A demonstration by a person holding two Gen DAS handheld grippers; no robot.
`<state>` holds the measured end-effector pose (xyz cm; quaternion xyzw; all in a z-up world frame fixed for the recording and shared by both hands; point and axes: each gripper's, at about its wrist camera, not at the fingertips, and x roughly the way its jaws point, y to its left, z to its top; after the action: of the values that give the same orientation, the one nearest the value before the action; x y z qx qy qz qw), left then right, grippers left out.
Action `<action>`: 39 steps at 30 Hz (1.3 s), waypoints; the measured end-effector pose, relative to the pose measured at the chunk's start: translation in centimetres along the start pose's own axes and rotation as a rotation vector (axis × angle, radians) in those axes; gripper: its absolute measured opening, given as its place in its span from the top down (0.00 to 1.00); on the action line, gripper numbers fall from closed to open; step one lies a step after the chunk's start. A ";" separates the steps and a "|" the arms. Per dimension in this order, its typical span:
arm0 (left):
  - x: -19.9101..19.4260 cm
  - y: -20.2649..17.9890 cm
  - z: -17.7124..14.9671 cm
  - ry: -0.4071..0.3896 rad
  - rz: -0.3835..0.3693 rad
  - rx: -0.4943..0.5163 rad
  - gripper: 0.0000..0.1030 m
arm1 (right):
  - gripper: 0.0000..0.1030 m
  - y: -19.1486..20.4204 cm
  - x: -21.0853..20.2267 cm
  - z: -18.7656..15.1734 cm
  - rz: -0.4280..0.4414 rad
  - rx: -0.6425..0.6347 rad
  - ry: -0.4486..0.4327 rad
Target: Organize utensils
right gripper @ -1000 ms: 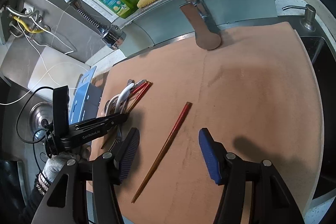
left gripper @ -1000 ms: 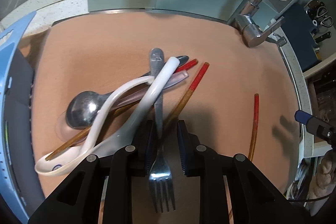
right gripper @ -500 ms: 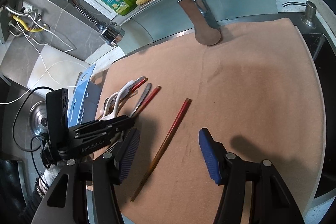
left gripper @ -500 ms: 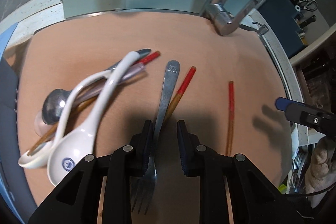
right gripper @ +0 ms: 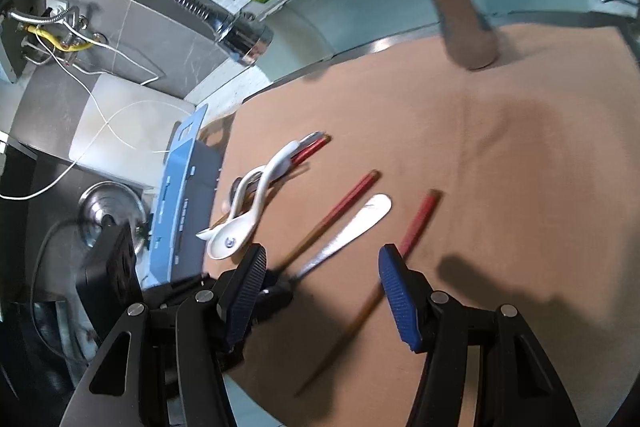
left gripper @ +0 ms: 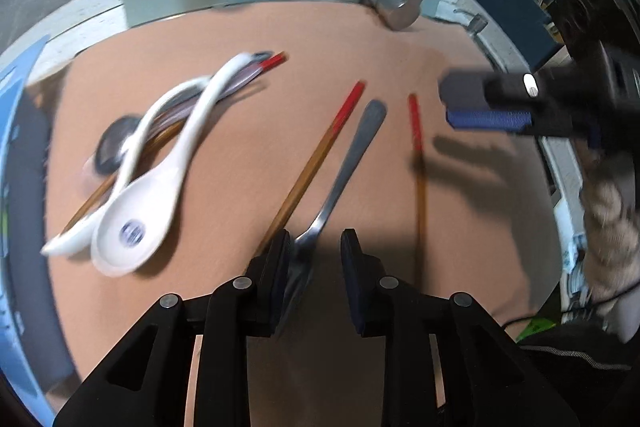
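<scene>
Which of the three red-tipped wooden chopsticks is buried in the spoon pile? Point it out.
The leftmost red-tipped wooden chopstick, lying under the white ceramic spoons; the other two chopsticks lie bare on the tan mat.

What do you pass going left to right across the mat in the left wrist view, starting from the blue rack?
Blue rack → white spoons → chopstick → fork → second chopstick → right gripper.

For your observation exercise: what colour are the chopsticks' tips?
Red tips on the brown chopsticks, clearest in the right wrist view.
</scene>
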<state>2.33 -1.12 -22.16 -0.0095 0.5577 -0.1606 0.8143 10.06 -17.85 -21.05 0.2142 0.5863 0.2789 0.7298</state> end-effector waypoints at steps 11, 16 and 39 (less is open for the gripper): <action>-1.5 0.4 -2.7 0.026 0.096 0.069 0.58 | 0.57 -0.4 4.7 0.2 -0.057 0.076 0.120; -1.3 0.2 -3.0 0.039 0.080 0.077 0.58 | 0.57 -0.7 5.4 0.6 -0.056 0.119 0.120; -0.4 -1.2 -2.8 0.059 0.029 0.100 0.58 | 0.65 -1.0 6.0 1.2 -0.063 0.166 0.115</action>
<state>-0.65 -1.67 -22.67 0.0438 0.5727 -0.1768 0.7993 12.32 -14.61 -25.83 0.2391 0.6548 0.2179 0.6831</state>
